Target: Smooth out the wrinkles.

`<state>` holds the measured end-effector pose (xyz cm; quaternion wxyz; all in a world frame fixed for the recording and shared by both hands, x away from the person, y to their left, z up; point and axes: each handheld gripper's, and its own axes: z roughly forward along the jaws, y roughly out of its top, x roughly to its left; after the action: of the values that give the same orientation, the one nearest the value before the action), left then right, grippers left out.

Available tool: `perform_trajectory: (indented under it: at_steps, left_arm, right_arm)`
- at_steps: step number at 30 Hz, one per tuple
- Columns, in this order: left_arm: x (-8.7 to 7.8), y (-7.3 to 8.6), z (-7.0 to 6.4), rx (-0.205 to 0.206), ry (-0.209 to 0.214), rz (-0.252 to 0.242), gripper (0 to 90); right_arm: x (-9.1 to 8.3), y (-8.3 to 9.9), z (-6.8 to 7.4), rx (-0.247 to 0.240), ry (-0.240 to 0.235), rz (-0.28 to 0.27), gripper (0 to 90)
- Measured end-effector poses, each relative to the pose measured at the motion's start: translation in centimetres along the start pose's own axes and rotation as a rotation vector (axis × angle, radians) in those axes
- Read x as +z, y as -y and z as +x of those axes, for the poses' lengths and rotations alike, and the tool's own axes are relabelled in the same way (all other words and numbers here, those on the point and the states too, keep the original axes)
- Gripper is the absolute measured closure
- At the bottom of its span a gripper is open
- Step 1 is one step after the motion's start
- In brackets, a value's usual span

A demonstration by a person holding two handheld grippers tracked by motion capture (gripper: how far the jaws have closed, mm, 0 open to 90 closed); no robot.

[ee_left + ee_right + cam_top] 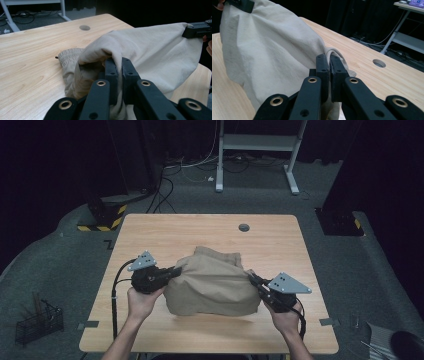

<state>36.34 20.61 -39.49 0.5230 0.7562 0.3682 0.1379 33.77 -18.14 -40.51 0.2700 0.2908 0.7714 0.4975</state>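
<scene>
A tan cloth garment [212, 280] with an elastic waistband [68, 55] is held up off the wooden table [150, 232], its lower part resting on the top. My left gripper [176, 270] is shut on the garment's left edge [100, 56], fabric pinched between its jaws. At the garment's right edge [287, 50] my right gripper [251, 277] is shut on the fabric. The cloth hangs stretched between the two. In the left gripper view the right gripper [198, 29] shows at the far corner of the cloth; in the right gripper view the left gripper [240, 3] shows at top left.
A round cable hole [244, 227] sits near the table's far edge. A white desk frame [257, 150] and cables lie on the floor behind. A wire basket [37, 322] stands on the floor at the left.
</scene>
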Motion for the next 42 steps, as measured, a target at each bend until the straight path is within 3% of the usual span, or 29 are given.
perform_trajectory:
  at_steps: [23, 42]
  left_arm:
    - [1.8, -0.8, 1.1, 0.011, -0.024, 0.024, 85.6]
    - [3.1, -1.0, 2.1, -0.009, -0.052, 0.037, 85.6]
  right_arm:
    - [1.4, 0.1, -1.1, 0.036, 0.025, 0.028, 87.4]
    - [2.7, -0.2, -2.2, 0.085, 0.023, 0.057, 87.5]
